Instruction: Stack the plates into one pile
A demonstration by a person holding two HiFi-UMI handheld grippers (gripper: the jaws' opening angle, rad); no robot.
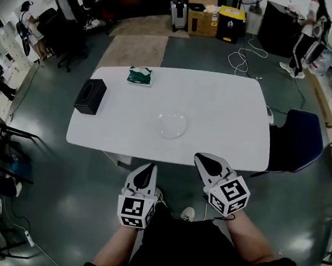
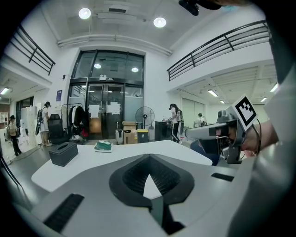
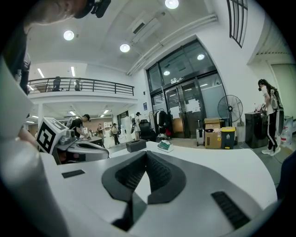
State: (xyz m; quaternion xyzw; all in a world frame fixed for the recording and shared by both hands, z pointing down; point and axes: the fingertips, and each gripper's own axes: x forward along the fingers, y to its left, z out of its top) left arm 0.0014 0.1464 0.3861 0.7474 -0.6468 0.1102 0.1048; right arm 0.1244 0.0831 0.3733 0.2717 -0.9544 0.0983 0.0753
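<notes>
Plates: the one clear round plate [image 1: 172,125] you can see lies on the white rounded tabletop [image 1: 226,118], a little toward the near edge from the middle. The head view doesn't show whether it is a single plate or several already nested. No other plate shows anywhere on the tabletop.
Left tool: your left gripper [image 1: 149,167] has its jaws closed on nothing. It hangs off the near edge, short of the tabletop, aimed at it.
Right tool: your right gripper [image 1: 202,160] is likewise closed and empty, just off the near edge, its tip nearer the plate than the left one's.
Step in hand: probably either the reach-in or a finished pile. Check the plate's rim for layers before you commit.
Doing it well: part the jaws before you cross the near edge. Come in low and nearly level and take the rim from the near side. Clear ware hides its edge and will likely be slick, so steer by the glint and close gently.
Clearance: the black tissue box [image 1: 90,95] at the left edge and the green packet [image 1: 140,75] by the far edge sit well apart from the plate.
</notes>
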